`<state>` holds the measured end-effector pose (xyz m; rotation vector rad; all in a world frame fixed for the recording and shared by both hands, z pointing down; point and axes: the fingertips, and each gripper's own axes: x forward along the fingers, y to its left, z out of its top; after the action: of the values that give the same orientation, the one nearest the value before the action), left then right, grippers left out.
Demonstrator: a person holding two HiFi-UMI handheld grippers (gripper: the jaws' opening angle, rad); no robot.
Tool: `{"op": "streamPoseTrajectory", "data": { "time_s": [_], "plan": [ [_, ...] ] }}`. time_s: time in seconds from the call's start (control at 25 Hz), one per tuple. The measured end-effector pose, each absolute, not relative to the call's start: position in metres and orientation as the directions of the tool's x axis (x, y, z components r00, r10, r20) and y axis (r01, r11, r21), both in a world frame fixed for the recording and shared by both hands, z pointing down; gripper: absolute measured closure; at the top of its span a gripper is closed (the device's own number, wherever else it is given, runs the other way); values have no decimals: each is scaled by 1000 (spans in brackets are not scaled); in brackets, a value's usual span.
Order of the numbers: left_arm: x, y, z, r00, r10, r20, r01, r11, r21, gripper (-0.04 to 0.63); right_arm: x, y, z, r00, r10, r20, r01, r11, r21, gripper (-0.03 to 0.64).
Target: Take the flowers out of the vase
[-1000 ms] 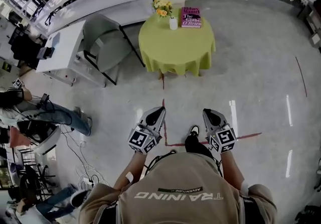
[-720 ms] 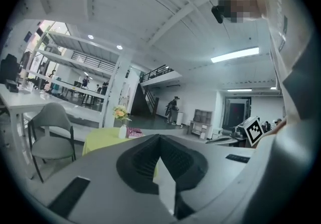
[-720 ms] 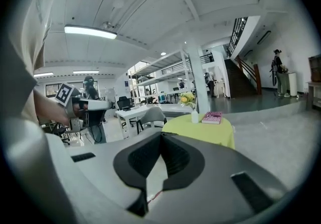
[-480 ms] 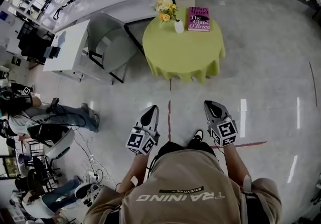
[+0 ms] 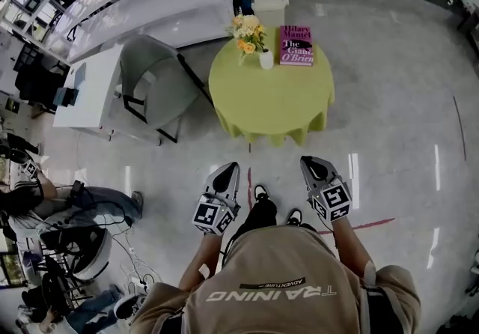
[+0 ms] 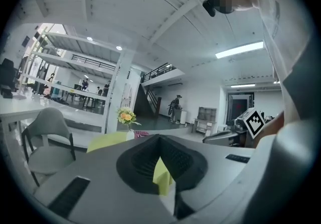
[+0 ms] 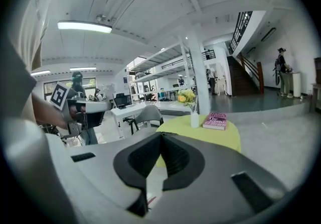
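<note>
Round green-clothed counter [image 5: 269,100] is the landmark — the person stands well short of its near edge, so the step in hand reads as the approach, nothing touched yet. Grey chair [image 5: 150,74] sits just left of the counter. Left claw [image 5: 229,168] and right claw [image 5: 310,163] are both closed and empty, side by side, well apart from the counter and pointing at it. Pink book [image 5: 296,46] lies on the counter's far side, right of its middle. Flowers [image 5: 247,30] stand in the small white vase [image 5: 266,60], also on the counter's far side, at about its middle. To do it well: get right up to the counter's near edge, open both claws before reaching, steady the vase with one and pinch the stems just above the vase mouth with the other — lift straight up, the vase looks narrow and tippy.
</note>
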<state>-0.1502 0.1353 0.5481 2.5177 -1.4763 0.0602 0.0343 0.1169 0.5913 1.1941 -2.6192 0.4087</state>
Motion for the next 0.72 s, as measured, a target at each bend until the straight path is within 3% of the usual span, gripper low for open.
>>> {"op": "streamPoseTrajectory", "data": {
  "time_s": [0.2,0.44,0.72],
  "plan": [
    [-160,77,545,585,-799,141,-811,-577,94,586,9,77,572,-578,-753,315,-812,571,-122,615],
    [-160,8,536,657,-747,99,-753,-644,137,586,7,18,545,-493,-826,271,-867,490,-84,615],
    [-167,-34,543,702,-705,100,-711,-687,146,586,23,-17,549,-428,-852,303,-904,412,-116,615]
  ]
}}
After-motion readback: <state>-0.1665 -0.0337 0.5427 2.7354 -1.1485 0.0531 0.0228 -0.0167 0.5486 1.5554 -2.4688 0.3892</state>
